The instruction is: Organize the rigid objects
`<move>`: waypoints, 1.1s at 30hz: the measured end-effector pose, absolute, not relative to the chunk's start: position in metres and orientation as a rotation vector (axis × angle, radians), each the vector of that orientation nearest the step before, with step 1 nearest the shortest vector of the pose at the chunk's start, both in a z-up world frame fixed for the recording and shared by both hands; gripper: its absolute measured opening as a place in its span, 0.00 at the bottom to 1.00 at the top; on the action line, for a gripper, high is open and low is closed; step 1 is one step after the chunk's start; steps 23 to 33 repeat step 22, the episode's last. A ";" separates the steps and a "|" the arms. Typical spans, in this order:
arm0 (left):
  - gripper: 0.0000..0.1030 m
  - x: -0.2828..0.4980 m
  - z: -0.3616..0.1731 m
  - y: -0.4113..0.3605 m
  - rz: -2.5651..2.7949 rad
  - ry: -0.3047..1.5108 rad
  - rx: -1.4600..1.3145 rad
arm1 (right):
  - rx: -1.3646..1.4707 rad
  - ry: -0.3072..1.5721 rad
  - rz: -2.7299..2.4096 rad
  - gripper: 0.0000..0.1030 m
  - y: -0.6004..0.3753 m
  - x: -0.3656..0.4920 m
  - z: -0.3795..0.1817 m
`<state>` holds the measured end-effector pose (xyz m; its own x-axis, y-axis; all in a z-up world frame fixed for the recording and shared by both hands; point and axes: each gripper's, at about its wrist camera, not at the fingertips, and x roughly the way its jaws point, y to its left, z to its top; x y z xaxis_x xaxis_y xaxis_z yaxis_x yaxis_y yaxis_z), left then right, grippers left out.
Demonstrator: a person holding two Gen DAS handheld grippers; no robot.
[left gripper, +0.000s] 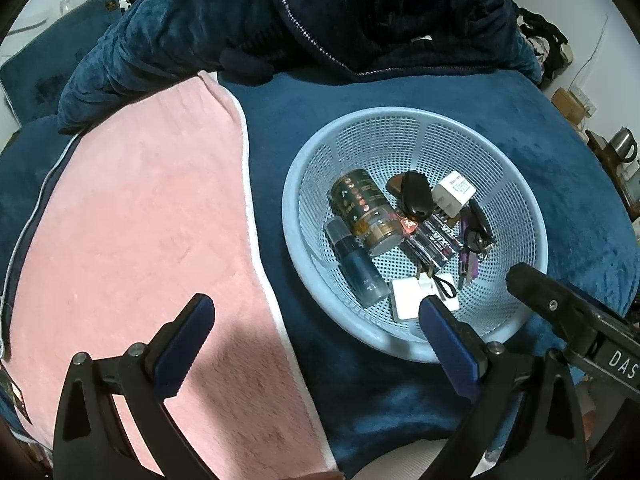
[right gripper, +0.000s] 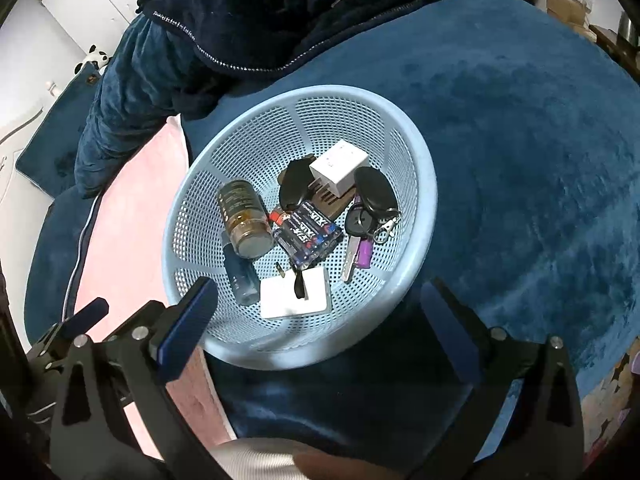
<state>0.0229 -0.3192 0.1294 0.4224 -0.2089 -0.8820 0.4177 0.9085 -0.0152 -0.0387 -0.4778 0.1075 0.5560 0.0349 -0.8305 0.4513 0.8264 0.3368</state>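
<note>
A light blue mesh basket sits on the blue bed cover. Inside lie a dark can with a gold band, a small blue bottle, a pack of batteries, a white plug adapter, black key fobs with keys and a white card. My left gripper is open and empty, over the basket's near left rim. My right gripper is open and empty, just short of the basket's near rim; it also shows in the left wrist view.
A pink towel lies flat left of the basket. A dark blue zipped jacket and bunched blanket are piled behind. A blue pillow lies far left. Boxes and a kettle stand off the bed at right.
</note>
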 end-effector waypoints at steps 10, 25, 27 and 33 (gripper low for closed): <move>0.99 0.020 0.133 -0.321 -0.402 1.073 0.220 | 0.568 0.963 -0.261 0.99 -0.477 -0.039 0.109; 0.99 0.012 0.141 -0.305 -0.384 1.020 0.197 | 0.533 0.960 -0.268 0.99 -0.466 -0.048 0.119; 0.99 0.012 0.141 -0.305 -0.384 1.020 0.197 | 0.533 0.960 -0.268 0.99 -0.466 -0.048 0.119; 0.99 0.012 0.141 -0.305 -0.384 1.020 0.197 | 0.533 0.960 -0.268 0.99 -0.466 -0.048 0.119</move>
